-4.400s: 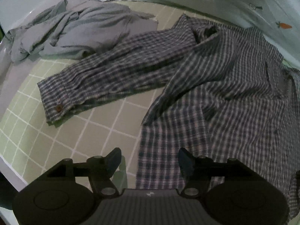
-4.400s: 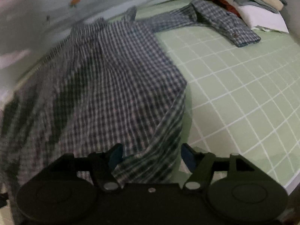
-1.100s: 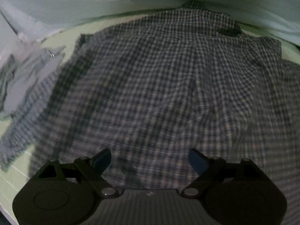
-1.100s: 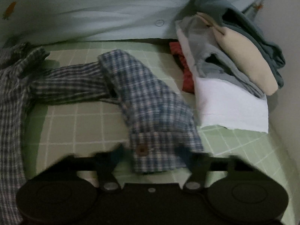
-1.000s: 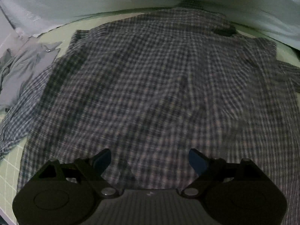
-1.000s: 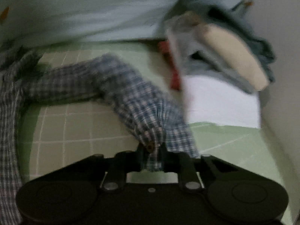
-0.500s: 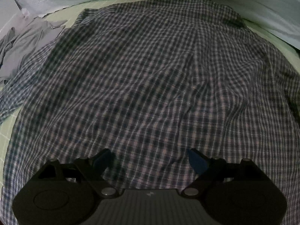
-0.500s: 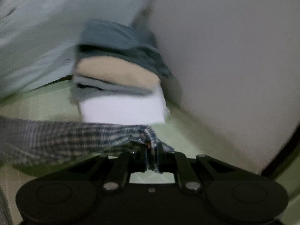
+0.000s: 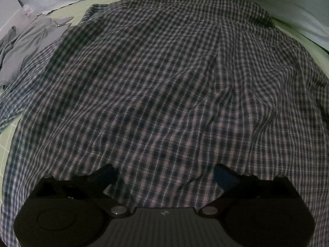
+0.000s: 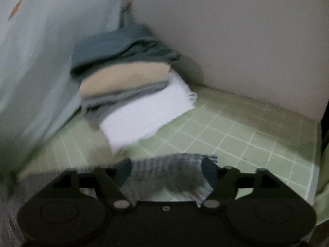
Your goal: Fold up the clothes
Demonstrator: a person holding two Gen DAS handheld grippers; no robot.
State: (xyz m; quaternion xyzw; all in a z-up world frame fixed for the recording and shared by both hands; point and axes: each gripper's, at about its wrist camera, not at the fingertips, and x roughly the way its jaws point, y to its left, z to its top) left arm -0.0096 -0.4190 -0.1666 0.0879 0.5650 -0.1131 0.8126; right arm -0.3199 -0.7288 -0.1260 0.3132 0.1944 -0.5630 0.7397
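My left gripper (image 9: 165,171) hangs open low over the spread shirt (image 9: 164,86), ready to pin it. My right gripper (image 10: 166,169) stands open around the cuff (image 10: 170,175), short of the stack (image 10: 127,86) ahead.

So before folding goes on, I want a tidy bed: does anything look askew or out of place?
The crumpled grey garment lies unfolded beside the spread checked shirt, and the folded stack by the wall sits slightly uneven. Nothing looks spilled or damaged.
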